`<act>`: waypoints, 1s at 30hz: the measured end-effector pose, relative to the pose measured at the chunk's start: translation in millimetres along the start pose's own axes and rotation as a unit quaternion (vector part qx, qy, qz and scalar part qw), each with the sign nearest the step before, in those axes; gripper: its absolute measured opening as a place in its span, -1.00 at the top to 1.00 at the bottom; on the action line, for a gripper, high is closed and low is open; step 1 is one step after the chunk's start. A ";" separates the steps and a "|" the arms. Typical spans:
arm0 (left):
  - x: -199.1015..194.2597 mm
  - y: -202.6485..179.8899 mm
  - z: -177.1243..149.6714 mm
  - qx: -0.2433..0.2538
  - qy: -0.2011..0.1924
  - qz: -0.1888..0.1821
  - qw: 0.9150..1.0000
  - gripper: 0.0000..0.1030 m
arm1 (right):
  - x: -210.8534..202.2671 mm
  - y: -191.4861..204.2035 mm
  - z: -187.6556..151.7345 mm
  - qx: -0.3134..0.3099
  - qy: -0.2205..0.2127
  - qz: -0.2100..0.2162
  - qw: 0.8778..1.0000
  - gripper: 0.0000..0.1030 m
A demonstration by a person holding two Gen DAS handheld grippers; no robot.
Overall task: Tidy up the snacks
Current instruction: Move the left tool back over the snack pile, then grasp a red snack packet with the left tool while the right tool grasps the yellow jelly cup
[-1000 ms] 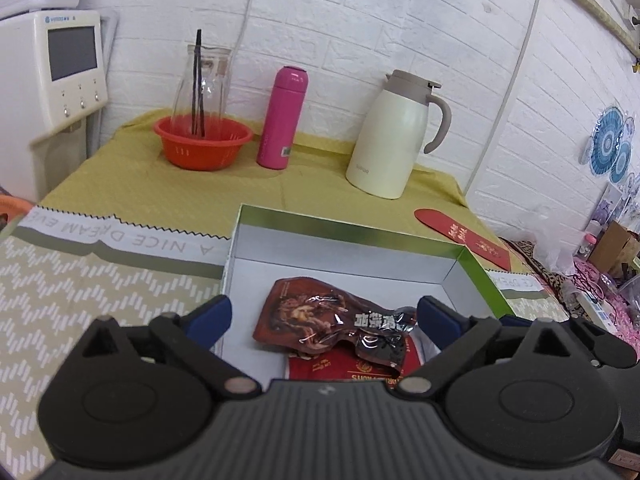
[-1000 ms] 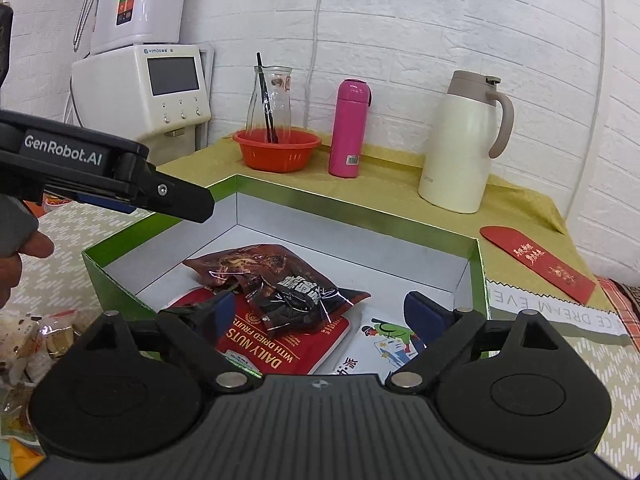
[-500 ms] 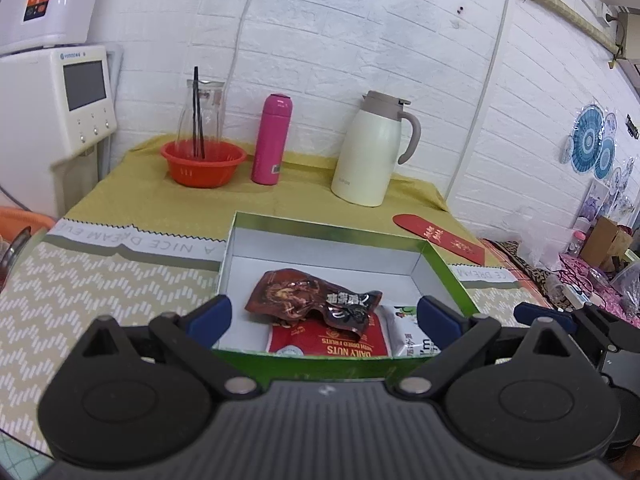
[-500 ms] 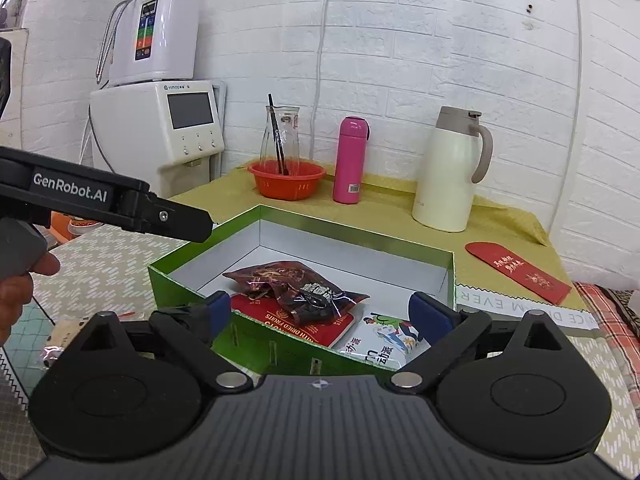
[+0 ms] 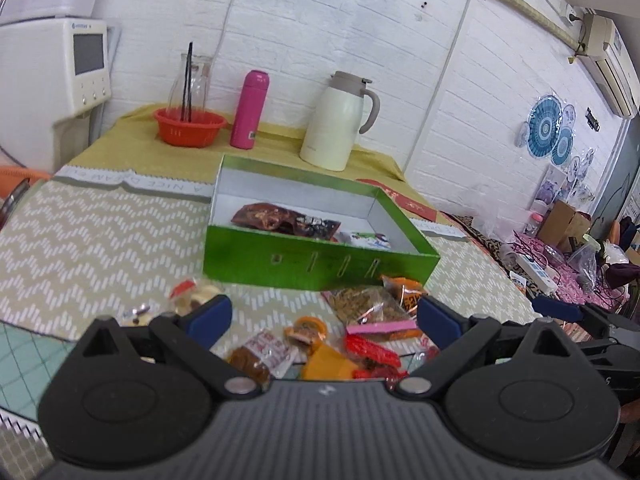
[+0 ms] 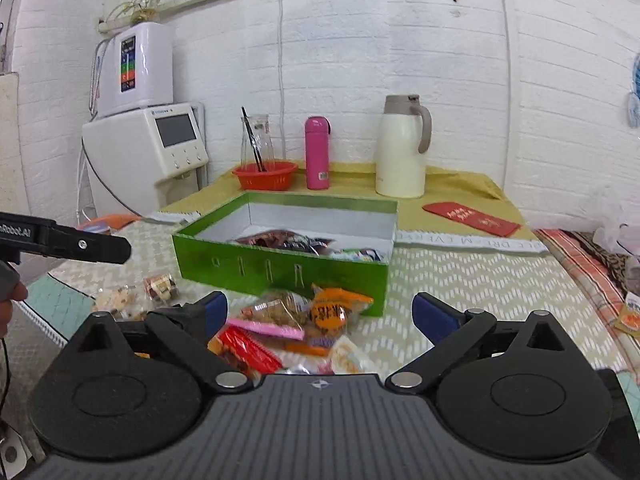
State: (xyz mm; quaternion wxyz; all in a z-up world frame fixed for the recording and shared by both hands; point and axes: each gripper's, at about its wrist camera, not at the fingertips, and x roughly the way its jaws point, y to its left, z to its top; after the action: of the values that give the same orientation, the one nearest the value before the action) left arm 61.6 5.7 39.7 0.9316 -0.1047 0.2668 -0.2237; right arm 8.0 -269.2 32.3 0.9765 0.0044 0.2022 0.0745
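Hovering above a tabletop [image 5: 100,232] covered in a chevron-patterned cloth, the left gripper [image 5: 322,314] and the right gripper [image 6: 320,314] are seen with jaws spread wide and nothing held between them. A loose pile of snack packets [image 5: 340,340] is spread on the cloth directly beneath both grippers, at 6 o'clock from a green box [image 5: 316,262]. Among the pile, a clear bag with a pink strip [image 5: 372,308] and an orange packet [image 6: 334,310] are seen lying just beside the box's near wall. Inside the white-lined box, a dark red snack pouch [image 5: 276,218] is seen resting toward 9 o'clock, with a white packet [image 5: 366,239] at its 3 o'clock. A few small wrapped sweets [image 6: 160,286] are scattered at 8 o'clock from the box. Beyond the box, at 12 o'clock, an orange basket holding a glass carafe [image 6: 266,174], a pink flask [image 6: 317,152] and a cream thermal jug [image 6: 402,148] are lined up against a white brick wall. A red envelope [image 6: 470,219] is laid flat at 2 o'clock from the box. In the right wrist view, the left gripper's black arm is seen at 9 o'clock, with part of a hand [image 6: 8,304] below it.
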 end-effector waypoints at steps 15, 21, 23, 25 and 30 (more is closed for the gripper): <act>5.0 0.0 -46.4 -0.012 0.056 -0.035 0.998 -0.89 | 30.0 -15.8 -51.2 0.088 0.074 -0.037 0.993 -1.00; 15.0 -19.3 -42.9 0.021 0.062 -0.056 0.996 -0.89 | 30.4 -18.1 -60.6 0.089 0.083 -0.024 0.992 -0.11; 19.0 -24.7 -42.2 0.030 0.065 -0.061 0.996 -0.89 | 27.1 -22.2 -62.1 0.083 0.083 -0.030 0.993 -0.08; 22.9 -31.1 -41.7 0.041 0.066 -0.069 0.995 -0.88 | 22.8 -26.5 -63.0 0.077 0.083 -0.034 0.993 0.01; 45.1 -49.5 -37.4 0.071 0.077 -0.072 0.992 -0.63 | 13.8 -34.9 -66.9 0.079 0.082 -0.040 0.993 0.20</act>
State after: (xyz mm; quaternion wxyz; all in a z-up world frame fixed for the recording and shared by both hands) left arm 57.5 -61.9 3.8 0.8947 -0.0393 0.3131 -0.3161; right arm -0.9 -303.2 -36.0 0.9556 0.0669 0.2864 0.0196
